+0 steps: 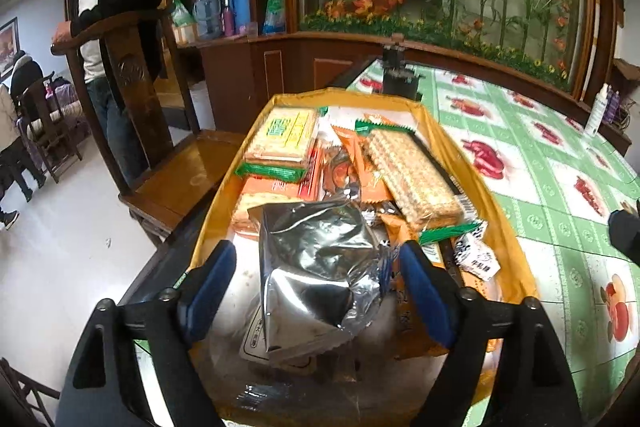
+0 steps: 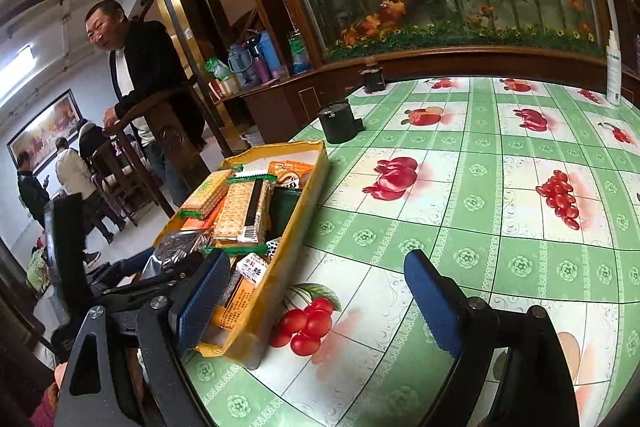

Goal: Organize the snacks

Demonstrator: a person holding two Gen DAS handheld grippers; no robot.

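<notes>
Left gripper has its fingers apart around the silver foil pouch, probably not pinching it, so it sits loose in the yellow tray. Right gripper, fingers apart and empty, hangs over the tabletop, tray at its 10 o'clock.

Under the silver foil pouch in the yellow tray a white-labelled packet is mostly covered, its print unreadable. The tray's near end runs off the bottom edge. Beyond the tray, the people by the far wall are too small to make out.
</notes>
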